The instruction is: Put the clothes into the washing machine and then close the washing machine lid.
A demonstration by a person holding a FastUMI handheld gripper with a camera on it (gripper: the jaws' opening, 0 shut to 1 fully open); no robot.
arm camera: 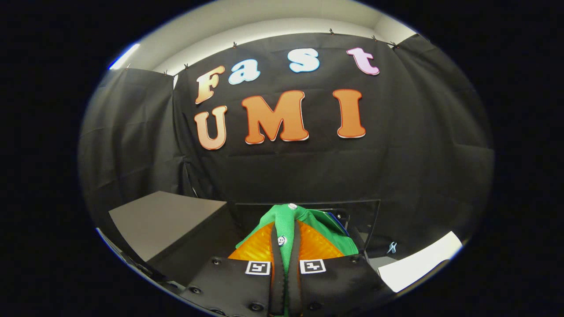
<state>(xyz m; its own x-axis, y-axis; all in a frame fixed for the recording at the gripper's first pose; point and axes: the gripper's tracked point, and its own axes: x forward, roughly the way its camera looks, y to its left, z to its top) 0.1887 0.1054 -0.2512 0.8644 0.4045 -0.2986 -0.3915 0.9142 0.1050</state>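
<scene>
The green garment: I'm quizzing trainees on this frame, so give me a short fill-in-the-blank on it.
1. The gripper is ___ on the green garment.
2. The garment's buttons are ___ in colour.
3. The garment is held up in front of the ___ cloth wall.

Missing words: shut; white; black

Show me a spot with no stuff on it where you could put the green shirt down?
The grey box top, off to the left beyond the fingers, looks bare. The white surface to the right looks bare too. It is crowded in the middle: the gripper is shut on the green shirt, bunched between its fingers.
</scene>
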